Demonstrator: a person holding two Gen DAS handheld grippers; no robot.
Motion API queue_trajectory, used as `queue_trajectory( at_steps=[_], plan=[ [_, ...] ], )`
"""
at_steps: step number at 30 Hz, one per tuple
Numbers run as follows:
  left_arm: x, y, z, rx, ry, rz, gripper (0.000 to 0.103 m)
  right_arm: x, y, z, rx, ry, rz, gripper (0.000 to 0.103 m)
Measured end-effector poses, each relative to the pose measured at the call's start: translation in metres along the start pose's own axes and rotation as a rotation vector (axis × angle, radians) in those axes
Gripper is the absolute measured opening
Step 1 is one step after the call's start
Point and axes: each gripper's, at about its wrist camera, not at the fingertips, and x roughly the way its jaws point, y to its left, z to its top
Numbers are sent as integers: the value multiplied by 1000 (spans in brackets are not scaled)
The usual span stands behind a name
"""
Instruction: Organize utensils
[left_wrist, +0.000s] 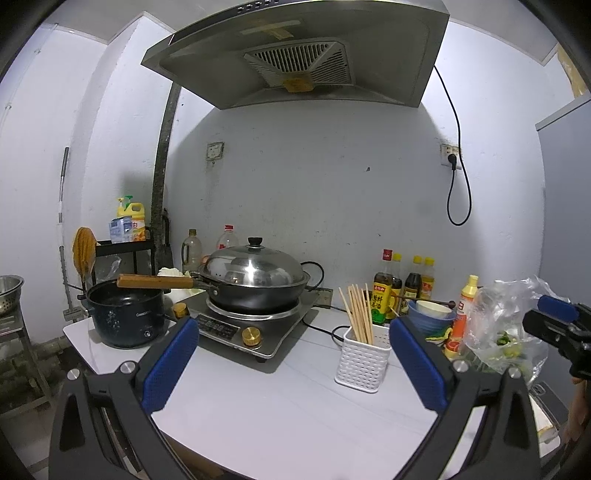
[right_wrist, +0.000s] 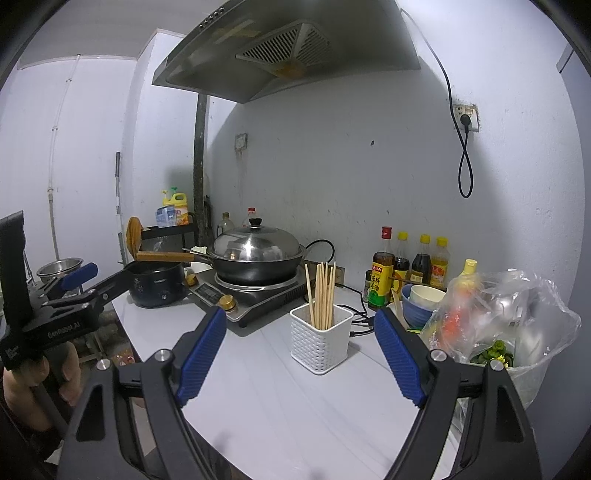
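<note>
Chopsticks (right_wrist: 322, 295) are standing upright in the white basket (right_wrist: 319, 341) on the table (right_wrist: 295, 406). Left tongs (left_wrist: 293, 360) and right tongs (right_wrist: 301, 354) are both gaping wide, gripping nothing.

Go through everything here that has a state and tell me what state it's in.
left gripper: open, empty
right gripper: open, empty
chopsticks: standing in holder
white holder: upright on counter
wok: lid on, on cooker
dark pot: uncovered
wall plug: plugged in
plastic bag: open
</note>
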Motion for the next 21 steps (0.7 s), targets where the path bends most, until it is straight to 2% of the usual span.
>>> queue_trajectory(
  at_steps=[21],
  plan=[
    [6, 2, -5, -2, 6, 12, 103, 15, 1, -5, -5, 34, -11, 81]
  ],
)
